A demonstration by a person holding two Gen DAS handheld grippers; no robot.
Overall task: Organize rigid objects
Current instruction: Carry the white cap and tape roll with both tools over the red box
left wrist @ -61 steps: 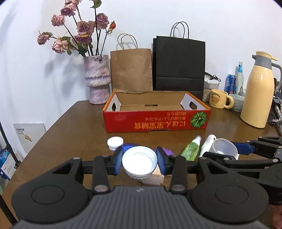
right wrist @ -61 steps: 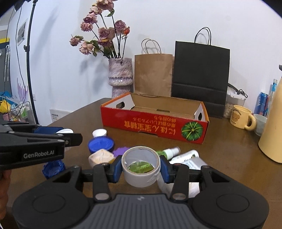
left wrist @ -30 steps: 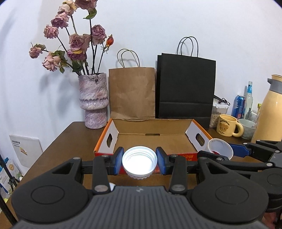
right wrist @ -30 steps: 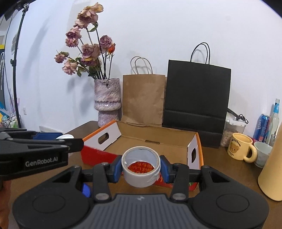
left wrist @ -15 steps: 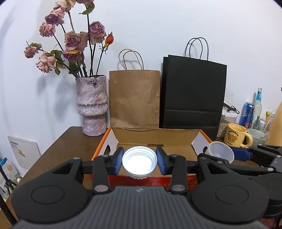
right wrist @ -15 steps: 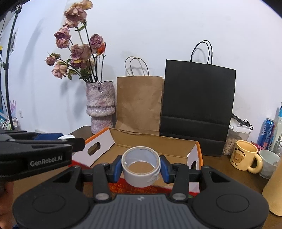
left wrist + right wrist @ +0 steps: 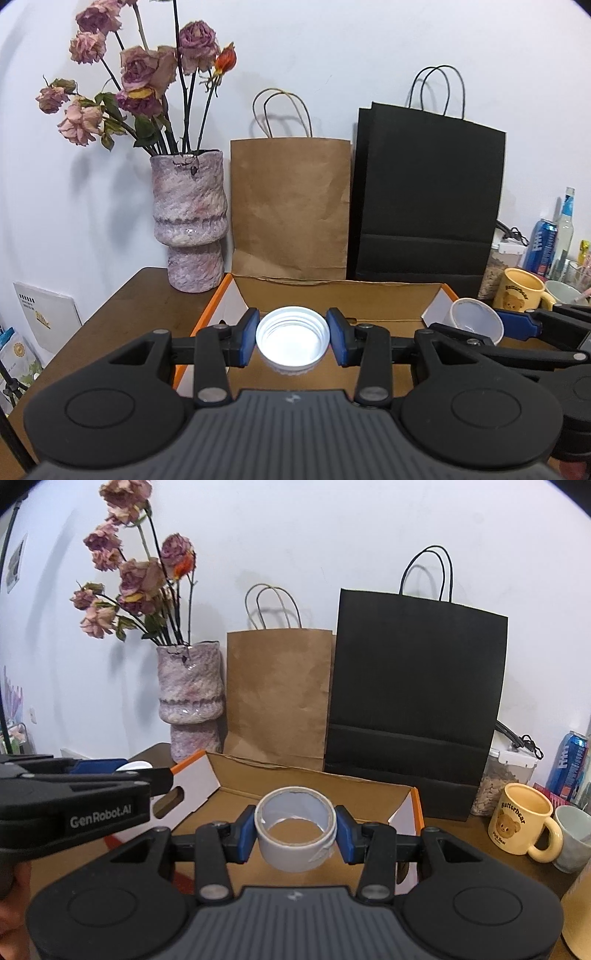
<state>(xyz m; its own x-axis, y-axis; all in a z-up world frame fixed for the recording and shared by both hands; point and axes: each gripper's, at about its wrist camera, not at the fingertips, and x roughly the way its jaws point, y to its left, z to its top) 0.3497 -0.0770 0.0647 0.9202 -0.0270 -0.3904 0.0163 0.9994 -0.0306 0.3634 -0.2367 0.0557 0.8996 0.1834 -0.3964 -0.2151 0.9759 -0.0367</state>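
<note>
My left gripper (image 7: 292, 341) is shut on a white screw lid (image 7: 292, 345), held with its hollow side facing me, above the near left part of the open cardboard box (image 7: 332, 291). My right gripper (image 7: 295, 830) is shut on a grey roll of tape (image 7: 295, 829), held over the box's (image 7: 314, 781) interior. In the left wrist view the right gripper (image 7: 476, 325) shows at the right edge with the tape roll (image 7: 476, 324) between its blue pads. The left gripper (image 7: 133, 770) reaches in from the left of the right wrist view, the white lid (image 7: 135, 765) showing at its tip.
Behind the box stand a pink vase of dried roses (image 7: 190, 221), a brown paper bag (image 7: 290, 206) and a black paper bag (image 7: 428, 206). A yellow bear mug (image 7: 521, 821), a white cup (image 7: 574, 836), a jar and a blue can (image 7: 569, 762) crowd the right.
Both grippers have carried their loads forward from in front of the box to above it. The box's red front wall has dropped out of sight. Both grips are unchanged.
</note>
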